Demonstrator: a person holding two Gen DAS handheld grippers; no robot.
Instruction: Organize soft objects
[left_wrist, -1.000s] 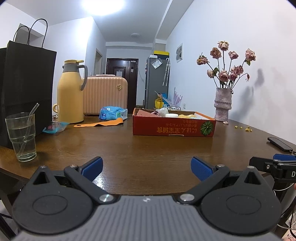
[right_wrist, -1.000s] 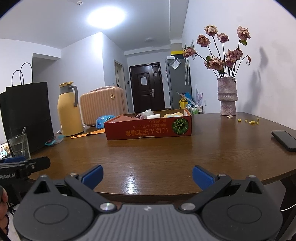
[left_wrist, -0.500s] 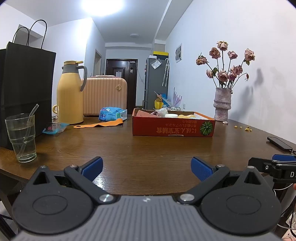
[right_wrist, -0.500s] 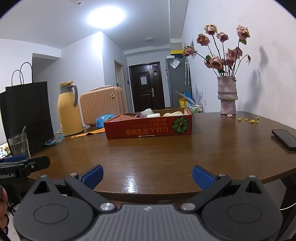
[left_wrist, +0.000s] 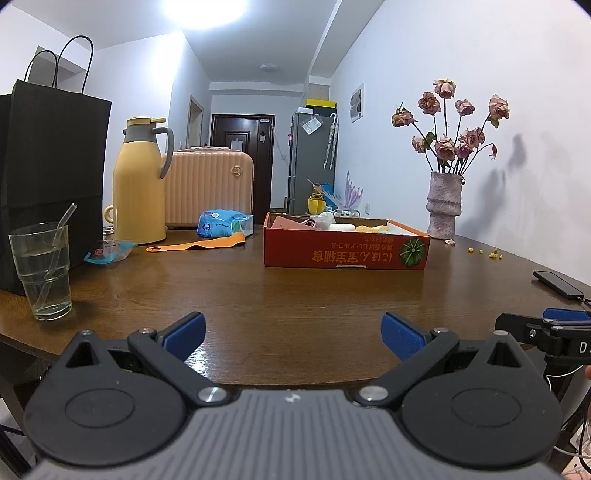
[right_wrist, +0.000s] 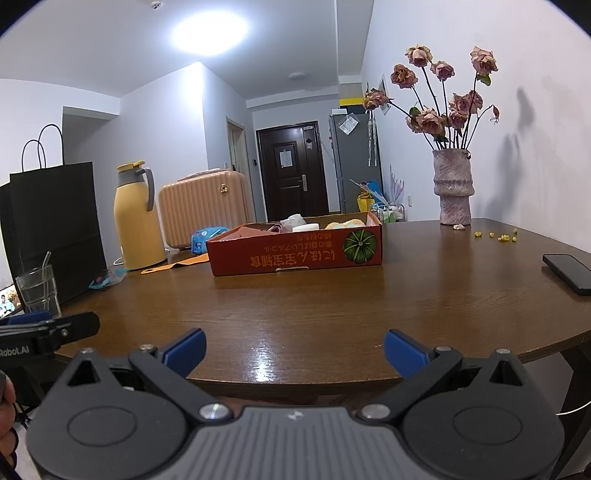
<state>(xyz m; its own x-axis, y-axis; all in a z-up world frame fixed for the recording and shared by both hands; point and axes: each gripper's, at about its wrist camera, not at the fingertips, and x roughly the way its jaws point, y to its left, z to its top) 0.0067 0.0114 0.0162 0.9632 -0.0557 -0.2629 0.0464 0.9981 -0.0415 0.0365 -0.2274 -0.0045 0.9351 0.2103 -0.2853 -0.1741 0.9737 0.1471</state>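
Both grippers hovering at the near table (left_wrist: 295, 295) edge, empty: left gripper (left_wrist: 293, 330) fingers spread wide, right gripper (right_wrist: 294, 349) fingers likewise spread, nothing between either pair.

Straight ahead of both finger pairs, well apart from the tips: red cardboard box (left_wrist: 345, 251), shallow, standing flat. Inside, soft items showing above the rim: something white and crumpled (right_wrist: 293, 221), a flat white round piece (left_wrist: 341, 227), a yellow spongy lump (right_wrist: 349, 223). Contents otherwise hidden by the box wall; sorted or not, cannot tell.

Ahead and left of the left fingers, beyond the box: blue soft pack (left_wrist: 221, 222), orange strap (left_wrist: 197, 243) lying flat, small blue packet (left_wrist: 107, 253) near the glass (left_wrist: 42, 271).

Fitting two stages: items gathered in the box with stragglers waiting outside, or box contents waiting to be taken out and arranged. Not settling which.

Handling notes, as judgement only:
- Keeping fingers spread until straddling a piece, then closing gently; soft goods probably deforming and slipping under a shallow pinch.
- Approaching over the box rim from above, avoiding nudging the light cardboard.
- Steering clear of the glass on the left and the phone (right_wrist: 569, 273) on the right.
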